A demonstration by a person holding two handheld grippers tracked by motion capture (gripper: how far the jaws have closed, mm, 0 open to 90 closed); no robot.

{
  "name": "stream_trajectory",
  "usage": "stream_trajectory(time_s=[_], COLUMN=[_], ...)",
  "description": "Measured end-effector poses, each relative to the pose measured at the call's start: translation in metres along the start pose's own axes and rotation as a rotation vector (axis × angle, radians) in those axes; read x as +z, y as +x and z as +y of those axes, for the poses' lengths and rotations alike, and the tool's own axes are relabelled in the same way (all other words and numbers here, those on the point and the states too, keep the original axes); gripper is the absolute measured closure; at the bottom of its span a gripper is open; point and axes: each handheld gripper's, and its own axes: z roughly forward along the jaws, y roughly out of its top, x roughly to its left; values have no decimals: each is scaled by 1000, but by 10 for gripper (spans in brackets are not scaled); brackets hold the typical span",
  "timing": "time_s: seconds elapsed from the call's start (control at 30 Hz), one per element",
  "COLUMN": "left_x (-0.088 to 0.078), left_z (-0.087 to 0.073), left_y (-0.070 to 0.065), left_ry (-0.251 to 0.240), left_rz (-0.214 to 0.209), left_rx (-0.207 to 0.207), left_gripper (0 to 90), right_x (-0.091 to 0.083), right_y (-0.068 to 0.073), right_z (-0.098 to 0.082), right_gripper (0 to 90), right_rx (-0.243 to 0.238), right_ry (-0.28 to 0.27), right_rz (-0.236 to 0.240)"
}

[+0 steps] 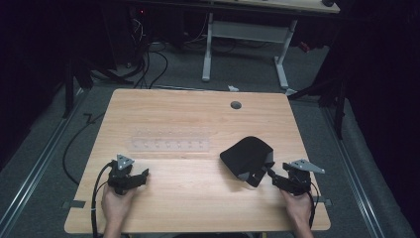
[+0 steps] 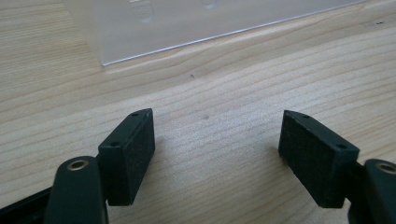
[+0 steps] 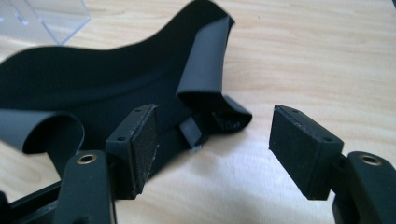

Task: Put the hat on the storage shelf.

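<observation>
While left gripper (image 1: 141, 177) is idling lower left, jaws released over bare table (image 1: 198, 106), black fabric piece (image 1: 246, 156) is lying centre-right, just up-left of right gripper (image 1: 271, 174); right jaws gaping, grasping nothing, nearer hand.

No lettering, label or number can be read anywhere. The black fabric piece (image 1: 247, 158) and the bench (image 1: 198, 198) carry none.
</observation>
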Motion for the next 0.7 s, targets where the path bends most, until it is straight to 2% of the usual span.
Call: stream_trajectory(time_s=[0.07, 0.43, 0.7], left_x=[0, 0, 0], left_z=[0, 0, 0], left_y=[0, 0, 0], left_ry=[0, -1, -1], left_rz=[0, 0, 0], left_rx=[1, 2, 2], left_gripper=[274, 270, 270], right_x=[4, 21, 36], right_y=[0, 1, 1], right_z=[6, 24, 34], right_gripper=[344, 337, 336], right_rx=[12, 17, 13], right_ry=[7, 7, 32], right_rz=[28, 62, 77])
